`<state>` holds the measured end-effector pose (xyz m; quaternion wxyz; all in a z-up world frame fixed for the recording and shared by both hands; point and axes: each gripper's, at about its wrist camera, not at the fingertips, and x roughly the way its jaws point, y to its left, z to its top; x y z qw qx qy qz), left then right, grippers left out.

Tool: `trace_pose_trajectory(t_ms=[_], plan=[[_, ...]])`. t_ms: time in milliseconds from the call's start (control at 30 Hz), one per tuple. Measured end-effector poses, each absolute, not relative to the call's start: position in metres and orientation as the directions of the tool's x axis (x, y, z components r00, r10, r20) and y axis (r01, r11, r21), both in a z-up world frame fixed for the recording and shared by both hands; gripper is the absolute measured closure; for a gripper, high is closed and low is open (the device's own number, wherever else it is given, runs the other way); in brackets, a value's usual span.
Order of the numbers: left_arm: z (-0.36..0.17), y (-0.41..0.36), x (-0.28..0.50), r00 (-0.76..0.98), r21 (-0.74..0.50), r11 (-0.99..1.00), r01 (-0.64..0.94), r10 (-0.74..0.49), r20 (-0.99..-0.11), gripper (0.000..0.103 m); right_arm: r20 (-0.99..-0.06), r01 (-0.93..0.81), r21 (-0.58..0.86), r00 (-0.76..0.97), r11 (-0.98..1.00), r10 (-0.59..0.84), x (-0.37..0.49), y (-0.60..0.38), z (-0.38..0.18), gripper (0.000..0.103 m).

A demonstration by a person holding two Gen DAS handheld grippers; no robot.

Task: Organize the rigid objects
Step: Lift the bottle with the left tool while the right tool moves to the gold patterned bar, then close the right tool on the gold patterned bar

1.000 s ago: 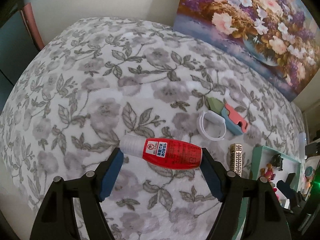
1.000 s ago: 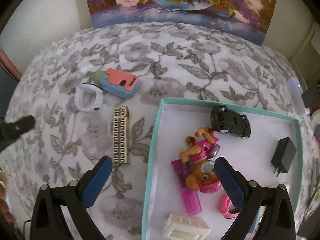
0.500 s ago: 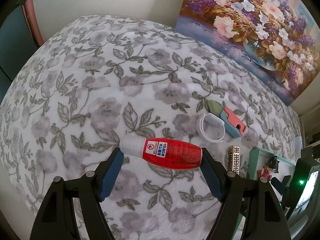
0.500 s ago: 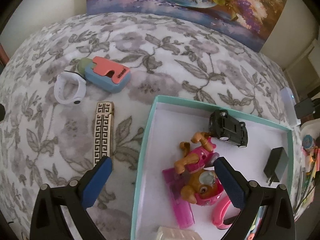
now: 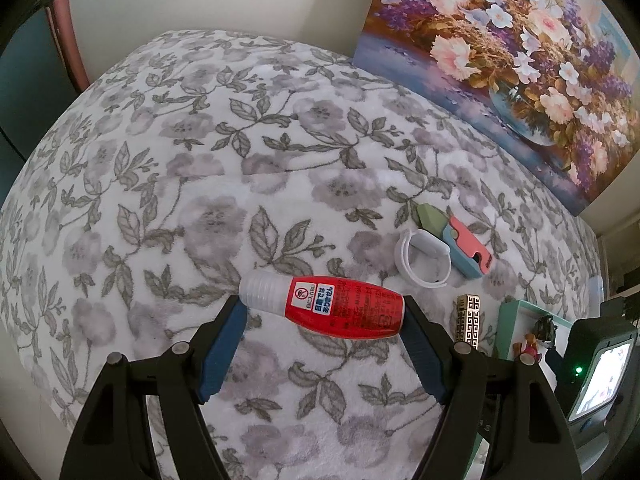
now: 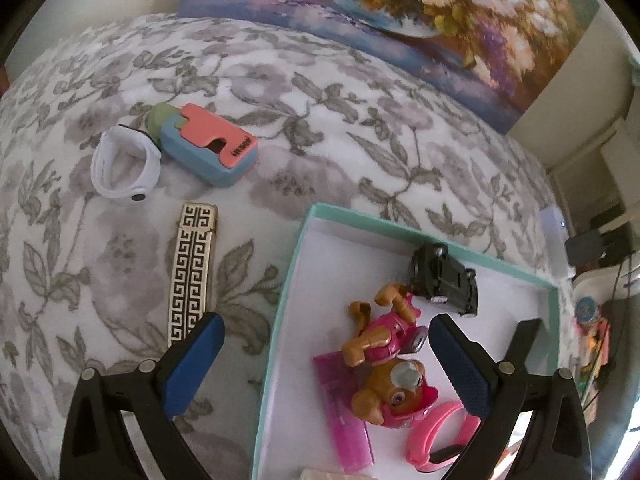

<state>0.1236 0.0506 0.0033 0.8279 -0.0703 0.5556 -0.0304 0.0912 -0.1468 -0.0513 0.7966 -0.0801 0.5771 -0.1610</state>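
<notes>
The left gripper [image 5: 322, 314] was clamped endwise on a red plastic bottle with a clear cap [image 5: 324, 306]. The right gripper [image 6: 326, 354] hung with jaws apart over the edge of a teal-rimmed white box [image 6: 282, 308].

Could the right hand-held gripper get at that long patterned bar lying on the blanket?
Probably yes. The right hand-held gripper is open and empty, and the patterned bar lies bare on the blanket beside the teal box, nothing covering it.

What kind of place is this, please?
Probably a room in a home: a soft floral blanket covers the surface, a flower painting leans on the wall, and toys fill a teal box.
</notes>
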Motion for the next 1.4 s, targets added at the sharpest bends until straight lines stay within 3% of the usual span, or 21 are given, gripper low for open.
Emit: trace_pose_trajectory(t_ms=[700,1400], plan=[[0.006,0.064,0.124,0.39,-0.156,0.985,-0.069,-0.117,-0.913,0.025,-0.883,0.059,-0.32,0.344,0.946,-0.32,0.105,-0.099,-0.055,0.0],[0.005,0.073,0.125,0.387,-0.192,0.977,-0.089,-0.144,-0.911,0.025,-0.895,0.124,-0.103,0.422,0.987,-0.146,0.116,-0.119,-0.025,0.0]])
